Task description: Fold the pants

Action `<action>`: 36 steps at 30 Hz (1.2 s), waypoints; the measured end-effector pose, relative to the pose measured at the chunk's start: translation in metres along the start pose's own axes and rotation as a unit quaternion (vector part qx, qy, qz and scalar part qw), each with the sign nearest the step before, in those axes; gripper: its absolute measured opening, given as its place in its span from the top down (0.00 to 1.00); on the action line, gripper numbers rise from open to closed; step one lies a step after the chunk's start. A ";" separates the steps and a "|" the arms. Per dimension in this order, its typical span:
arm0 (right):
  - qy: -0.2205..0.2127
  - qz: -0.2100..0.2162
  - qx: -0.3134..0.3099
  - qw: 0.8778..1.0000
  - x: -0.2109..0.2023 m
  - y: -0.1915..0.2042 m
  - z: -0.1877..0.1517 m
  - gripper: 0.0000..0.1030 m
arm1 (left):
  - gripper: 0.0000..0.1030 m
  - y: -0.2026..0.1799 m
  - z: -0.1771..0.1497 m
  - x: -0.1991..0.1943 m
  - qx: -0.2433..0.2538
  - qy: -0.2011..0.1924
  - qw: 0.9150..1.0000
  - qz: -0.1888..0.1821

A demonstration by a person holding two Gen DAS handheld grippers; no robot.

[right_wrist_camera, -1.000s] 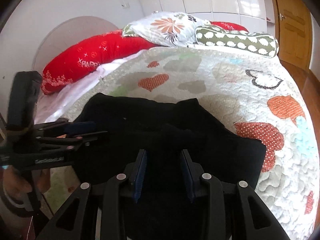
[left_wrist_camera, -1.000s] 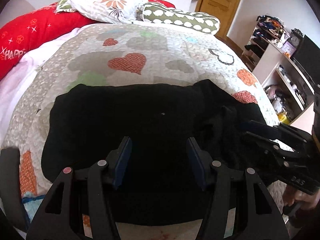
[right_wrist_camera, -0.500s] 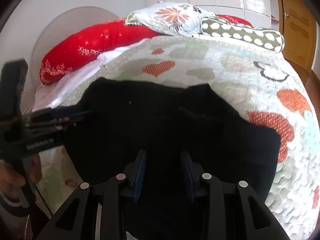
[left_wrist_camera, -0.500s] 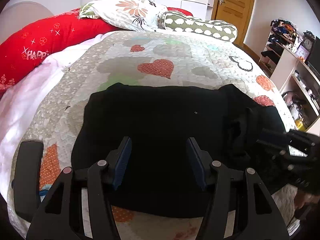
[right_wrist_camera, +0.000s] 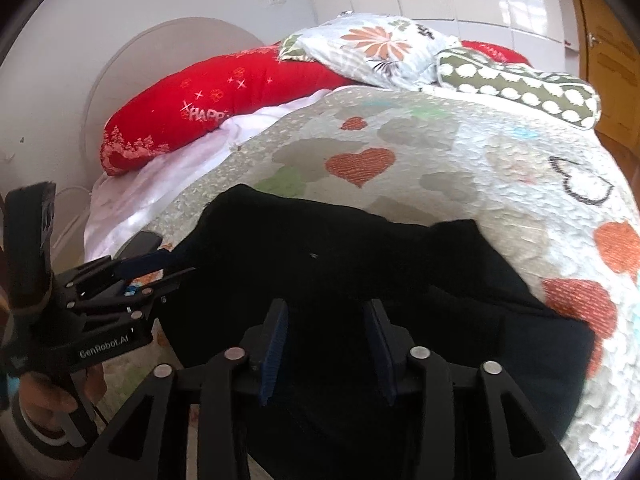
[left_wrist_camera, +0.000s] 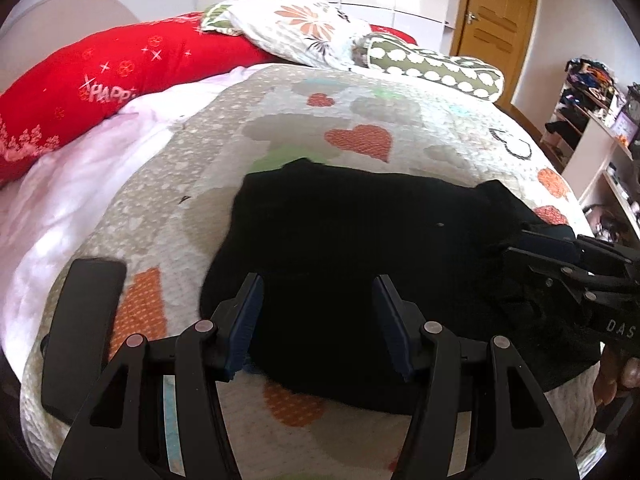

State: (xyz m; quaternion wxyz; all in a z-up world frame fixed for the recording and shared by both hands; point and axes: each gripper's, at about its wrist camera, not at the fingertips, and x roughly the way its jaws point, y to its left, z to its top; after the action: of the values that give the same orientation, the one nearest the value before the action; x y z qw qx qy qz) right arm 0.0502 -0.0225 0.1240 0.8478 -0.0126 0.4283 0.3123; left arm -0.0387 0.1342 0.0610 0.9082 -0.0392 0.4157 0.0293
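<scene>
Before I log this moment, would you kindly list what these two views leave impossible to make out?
- Black pants: folds and layers, both views; the fabric shows as one dark mass.
- Pants' near edge, right wrist view: hidden behind the right hand-held gripper.
- Dark flat object on the quilt, left wrist view: blurred, kind unclear.
- Shelf contents, left wrist view: small, cut by the edge.
- Hand holding the left hand-held gripper, right wrist view: mostly covered.
</scene>
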 end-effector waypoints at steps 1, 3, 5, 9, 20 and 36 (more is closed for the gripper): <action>0.002 0.003 -0.001 1.000 0.003 0.002 0.003 0.58 | 0.45 0.003 -0.001 0.000 -0.004 0.001 1.000 -0.001; 0.005 0.010 -0.008 1.000 0.011 0.008 0.011 0.57 | 0.45 0.009 -0.003 0.000 -0.015 0.005 1.000 -0.003; 0.007 0.021 -0.015 1.000 0.017 0.013 0.019 0.55 | 0.45 0.019 -0.006 0.000 -0.034 0.013 0.999 -0.016; 0.014 0.040 -0.024 0.999 0.034 0.022 0.042 0.53 | 0.38 0.047 -0.017 0.000 -0.108 0.026 0.991 -0.068; 0.080 0.067 -0.107 0.989 0.121 0.072 0.101 0.35 | 0.31 0.066 -0.025 0.017 -0.168 0.041 0.981 -0.090; -0.055 0.164 -0.034 0.984 0.041 0.031 0.112 0.72 | 0.58 0.001 0.008 -0.062 -0.049 -0.086 0.982 -0.161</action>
State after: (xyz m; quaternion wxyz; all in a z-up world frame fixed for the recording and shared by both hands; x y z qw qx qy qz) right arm 0.1321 0.0560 0.1719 0.8064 0.0461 0.3664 0.4619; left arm -0.0734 0.1348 0.1127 0.9304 -0.1480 0.3221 -0.0937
